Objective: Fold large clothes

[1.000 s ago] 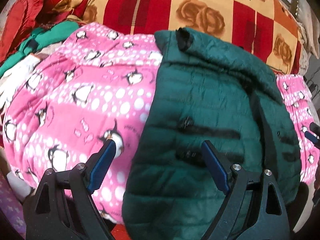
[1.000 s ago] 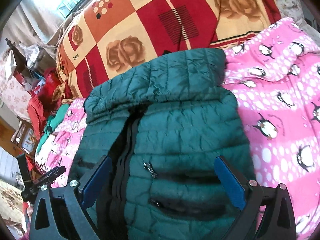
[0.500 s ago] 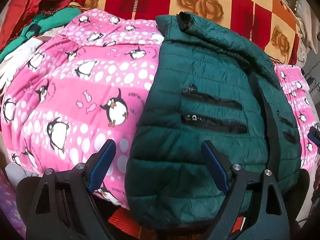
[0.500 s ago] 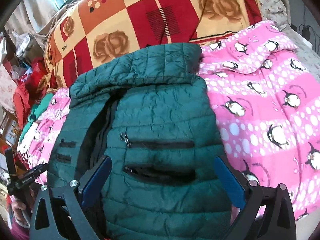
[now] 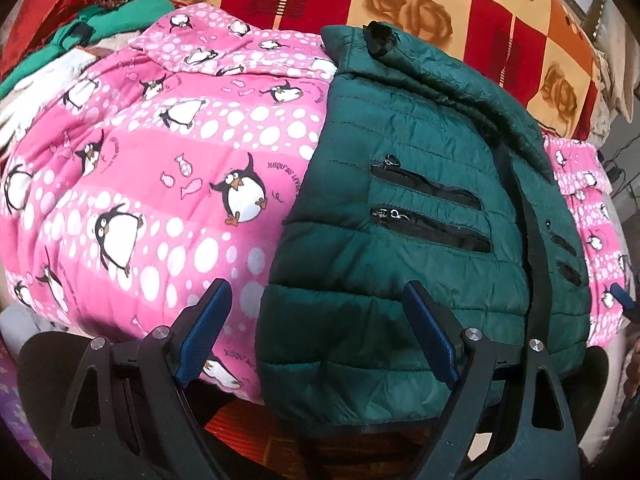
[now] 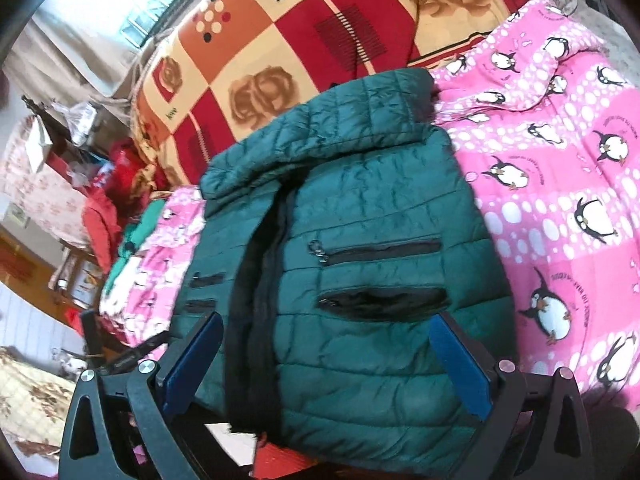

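A dark green quilted jacket (image 5: 420, 216) lies front up on a pink penguin blanket (image 5: 160, 184), its hem hanging over the near bed edge and its collar far. It also shows in the right wrist view (image 6: 360, 264) with black pocket zips and a black front zip. My left gripper (image 5: 316, 320) is open and empty, hovering over the jacket's left hem corner. My right gripper (image 6: 326, 352) is open and empty, above the jacket's lower front. The left gripper's tip (image 6: 132, 356) shows at the jacket's left side.
A red, orange and cream checked blanket (image 5: 400, 8) lies behind the jacket. A pile of red and green clothes (image 5: 100, 28) sits at the far left. The pink blanket (image 6: 560, 200) spreads to the jacket's right. Furniture and clutter (image 6: 52, 184) stand beyond the bed's left side.
Both grippers have pulled back toward the near bed edge, so the jacket's hem and pockets now show farther from the fingers. Both stay open and empty.
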A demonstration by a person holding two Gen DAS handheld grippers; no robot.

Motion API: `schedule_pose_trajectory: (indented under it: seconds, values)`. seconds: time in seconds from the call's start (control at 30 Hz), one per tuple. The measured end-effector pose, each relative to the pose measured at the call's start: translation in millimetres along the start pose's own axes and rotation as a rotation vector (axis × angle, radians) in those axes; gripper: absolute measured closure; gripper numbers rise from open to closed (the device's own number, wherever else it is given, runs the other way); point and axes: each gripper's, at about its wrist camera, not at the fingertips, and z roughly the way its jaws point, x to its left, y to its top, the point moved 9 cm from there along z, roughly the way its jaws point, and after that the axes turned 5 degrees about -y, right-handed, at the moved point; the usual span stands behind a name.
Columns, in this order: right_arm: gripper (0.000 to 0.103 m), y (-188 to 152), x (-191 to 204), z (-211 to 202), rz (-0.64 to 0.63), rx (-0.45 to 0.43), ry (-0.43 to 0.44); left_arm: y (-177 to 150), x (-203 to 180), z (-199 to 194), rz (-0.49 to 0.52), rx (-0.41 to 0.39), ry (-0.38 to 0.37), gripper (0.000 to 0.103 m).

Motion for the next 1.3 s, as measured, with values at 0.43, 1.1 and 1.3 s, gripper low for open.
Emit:
schedule_pose_trajectory:
  seconds: [0.43,1.1,1.3]
  values:
    - [0.000,-18.3,5.4,-13.9,0.001,0.045,0.049,-17.0,8.8,9.7,-0.110,0.061,-0.123,0.016]
    - [0.000,-52.9,-92.2,28.6,0.015,0.230,-0.245,-35.5,15.5,31.3,-0.198,0.144,-0.162,0.014]
    - [0.000,-64.6,-89.4,40.5,0.001,0.278,-0.230,-36.6,14.2,34.2,-0.210,0.164,-0.178,0.013]
